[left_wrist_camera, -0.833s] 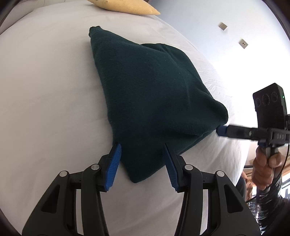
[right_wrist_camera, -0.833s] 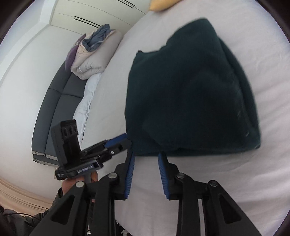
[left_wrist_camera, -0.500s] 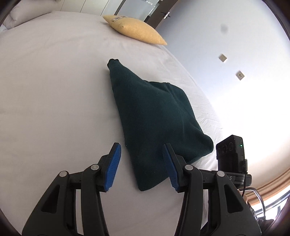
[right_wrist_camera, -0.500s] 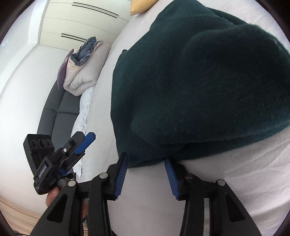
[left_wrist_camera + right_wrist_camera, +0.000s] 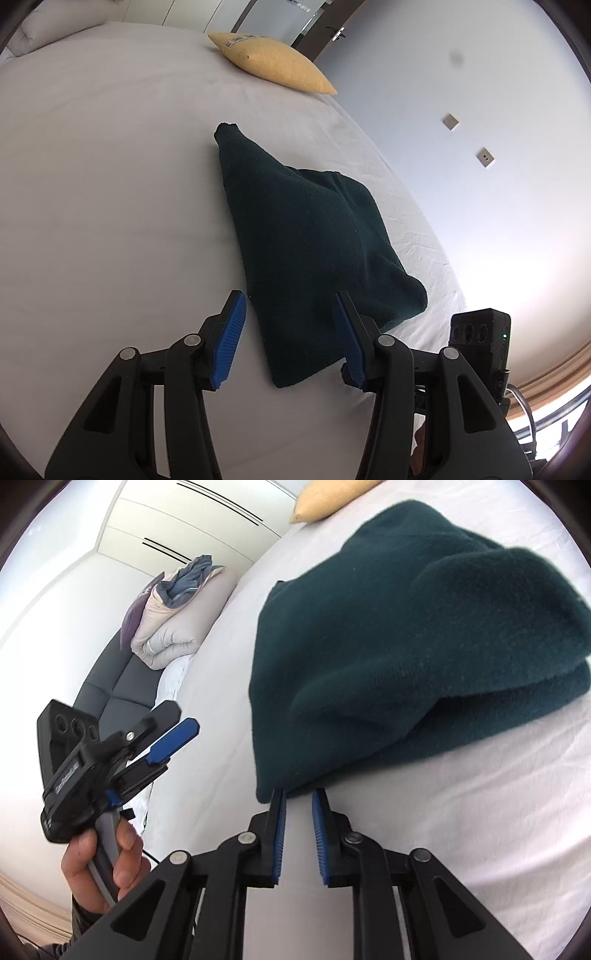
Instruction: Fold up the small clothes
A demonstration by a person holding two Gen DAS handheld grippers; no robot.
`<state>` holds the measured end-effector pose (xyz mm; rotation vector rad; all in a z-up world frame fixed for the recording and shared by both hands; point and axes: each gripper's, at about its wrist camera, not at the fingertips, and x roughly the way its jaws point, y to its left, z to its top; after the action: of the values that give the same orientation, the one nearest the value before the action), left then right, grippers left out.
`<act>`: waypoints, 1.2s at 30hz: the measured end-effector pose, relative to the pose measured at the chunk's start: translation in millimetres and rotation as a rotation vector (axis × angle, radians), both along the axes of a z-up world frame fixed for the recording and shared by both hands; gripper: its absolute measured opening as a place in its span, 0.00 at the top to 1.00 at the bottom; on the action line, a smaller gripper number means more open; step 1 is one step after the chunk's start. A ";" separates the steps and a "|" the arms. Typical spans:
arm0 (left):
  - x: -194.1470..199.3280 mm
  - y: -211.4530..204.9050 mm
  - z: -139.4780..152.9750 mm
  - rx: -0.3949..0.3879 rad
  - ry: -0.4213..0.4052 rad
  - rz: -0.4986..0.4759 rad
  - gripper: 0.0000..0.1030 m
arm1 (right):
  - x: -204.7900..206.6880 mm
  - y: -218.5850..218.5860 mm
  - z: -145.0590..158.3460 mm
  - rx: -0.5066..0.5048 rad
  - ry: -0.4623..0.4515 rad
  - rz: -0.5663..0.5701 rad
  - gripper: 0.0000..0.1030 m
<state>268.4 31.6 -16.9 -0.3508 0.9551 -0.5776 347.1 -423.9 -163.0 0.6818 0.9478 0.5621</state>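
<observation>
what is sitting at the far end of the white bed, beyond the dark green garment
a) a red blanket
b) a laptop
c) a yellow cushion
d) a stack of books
c: in the left wrist view a yellow cushion lies on the white bed past the far tip of the dark green garment; nothing else rests there.

A white-sheeted bed point(image 5: 110, 184) carries a folded dark green garment point(image 5: 314, 236) (mid-bed) and a yellow pillow point(image 5: 273, 62).
</observation>
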 end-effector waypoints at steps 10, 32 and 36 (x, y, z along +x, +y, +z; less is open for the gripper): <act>-1.5 -11.4 0.0 -0.002 -0.015 -0.019 0.54 | 15.6 -29.6 -28.8 0.191 0.085 -0.151 0.66; 35.0 -83.9 -0.3 0.058 -0.043 -0.108 0.54 | -6.3 17.0 -14.2 0.213 -0.007 0.150 0.96; 57.5 -103.9 -1.0 0.078 -0.076 -0.118 0.54 | -4.7 -59.0 17.9 0.229 -0.103 -0.008 0.88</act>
<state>325.9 -72.4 -17.9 -0.2025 0.9260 -0.6553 342.4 -482.9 -145.1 0.8529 0.7909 0.6995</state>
